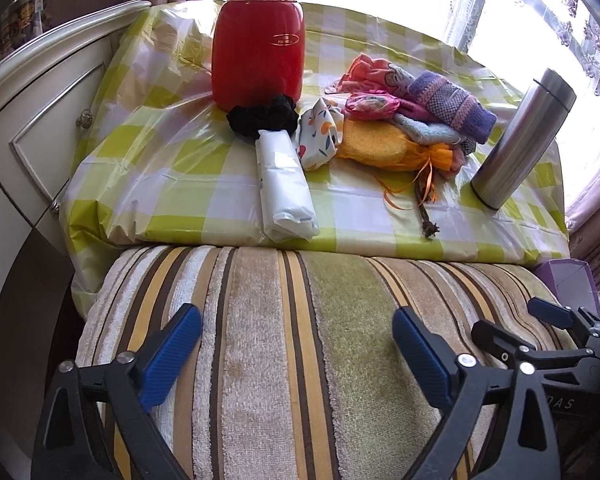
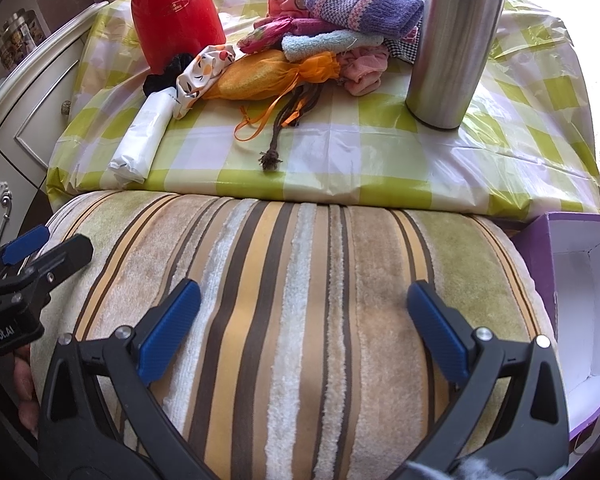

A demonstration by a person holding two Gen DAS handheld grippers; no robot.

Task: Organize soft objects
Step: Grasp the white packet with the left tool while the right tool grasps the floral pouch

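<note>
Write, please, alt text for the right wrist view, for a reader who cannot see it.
The open right gripper hangs empty over a striped cushion. Behind it, a green checked tablecloth holds a pile of soft things, between a red flask and a steel flask. An open purple box stands at the right.

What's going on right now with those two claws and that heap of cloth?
Left gripper and right gripper open, empty, over striped cushion. Soft pile untouched on checked tablecloth. Steel tumbler and red flask flank it.
</note>
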